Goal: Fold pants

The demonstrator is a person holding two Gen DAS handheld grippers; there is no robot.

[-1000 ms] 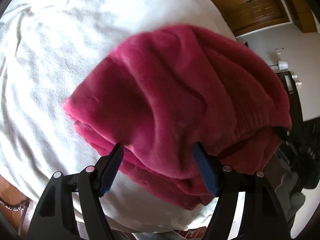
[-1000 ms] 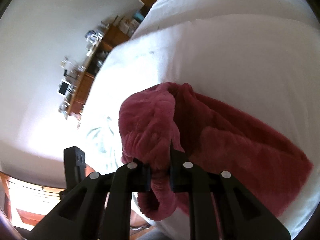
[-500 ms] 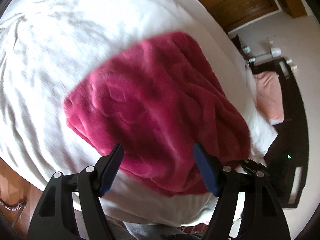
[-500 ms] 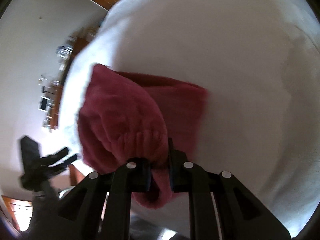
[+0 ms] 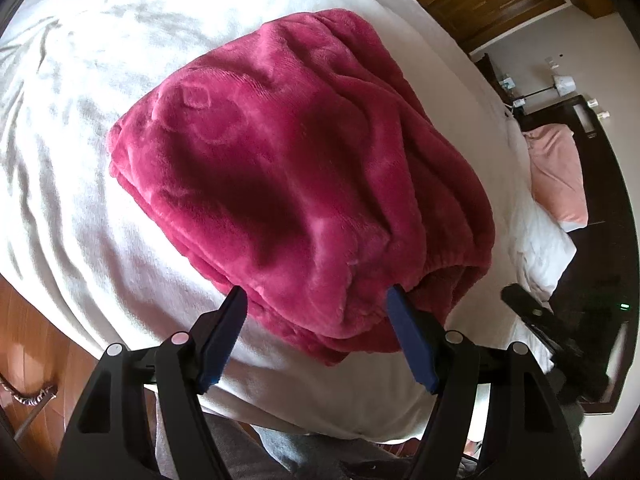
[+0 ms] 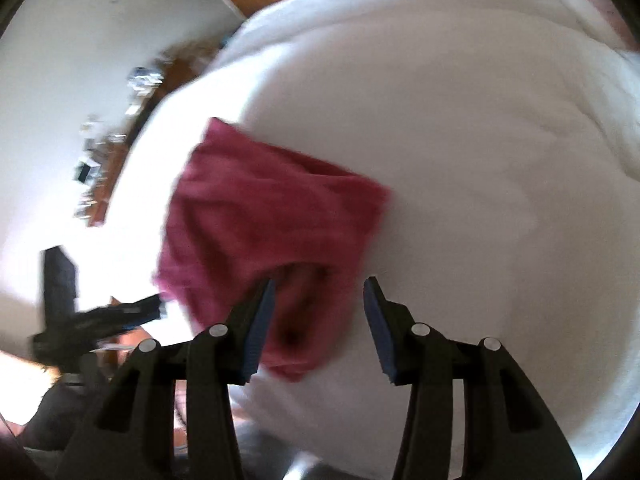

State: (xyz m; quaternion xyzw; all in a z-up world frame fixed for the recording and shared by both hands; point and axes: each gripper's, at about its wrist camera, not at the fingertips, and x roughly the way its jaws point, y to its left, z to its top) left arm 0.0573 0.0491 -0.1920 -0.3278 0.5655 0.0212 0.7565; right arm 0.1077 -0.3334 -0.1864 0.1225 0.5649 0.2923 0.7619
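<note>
Your right tongs (image 6: 318, 292) had just spread, releasing the folded pants (image 6: 264, 232) onto the bed (image 6: 480, 160) at ten o'clock; your left tongs (image 5: 316, 300) gaped empty.

folded crimson fleece pants (image 5: 296, 176) on white bedcover (image 5: 72, 92)

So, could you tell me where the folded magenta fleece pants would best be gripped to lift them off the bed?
Probably at the near edge of the magenta fleece pants, where the stacked layers and the gathered waistband face the tools. Come in low from the near side of the white bedspread, one jaw sliding under the stack; both tools are open.
</note>
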